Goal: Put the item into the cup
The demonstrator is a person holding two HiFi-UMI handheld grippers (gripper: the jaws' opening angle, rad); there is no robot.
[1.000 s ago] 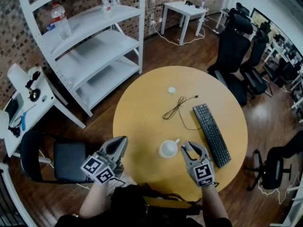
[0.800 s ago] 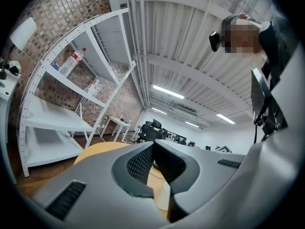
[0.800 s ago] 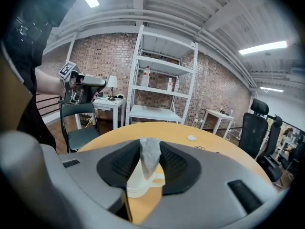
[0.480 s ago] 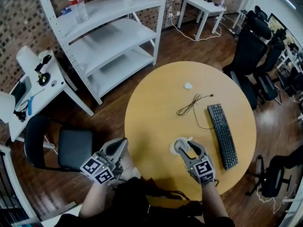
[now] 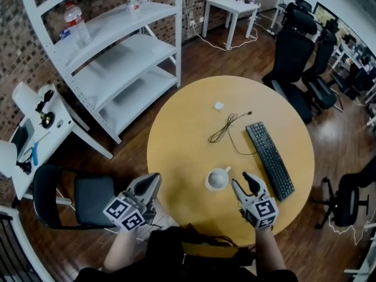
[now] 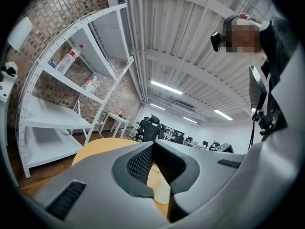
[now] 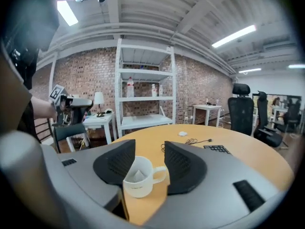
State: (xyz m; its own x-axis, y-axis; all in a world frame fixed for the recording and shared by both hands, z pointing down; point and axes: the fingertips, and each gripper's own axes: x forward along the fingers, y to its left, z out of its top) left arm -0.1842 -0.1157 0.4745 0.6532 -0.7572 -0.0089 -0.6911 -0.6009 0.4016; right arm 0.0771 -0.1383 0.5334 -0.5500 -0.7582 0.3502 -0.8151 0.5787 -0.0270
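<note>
A white cup (image 5: 217,179) stands on the round wooden table (image 5: 188,140), near its front edge. In the right gripper view a small pale, pointed item (image 7: 138,175) lies inside the cup (image 7: 139,184). My right gripper (image 5: 245,184) hovers just right of the cup and a little nearer to me. Its jaws are opening, and nothing is pressed between the pads; from its own camera the cup shows beyond the right gripper (image 7: 143,160). My left gripper (image 5: 151,181) hangs off the table's left front edge. The left gripper (image 6: 152,148) is shut and empty.
A black keyboard (image 5: 269,159) lies to the right of the cup. A black cable (image 5: 226,127) and a small white object (image 5: 219,106) sit further back. A black chair (image 5: 88,195) stands at the left, and white shelving (image 5: 111,57) behind it.
The right gripper, half a second ago right over the cup, has drawn back toward me and to the right with wider jaws. The left gripper has stayed put.
</note>
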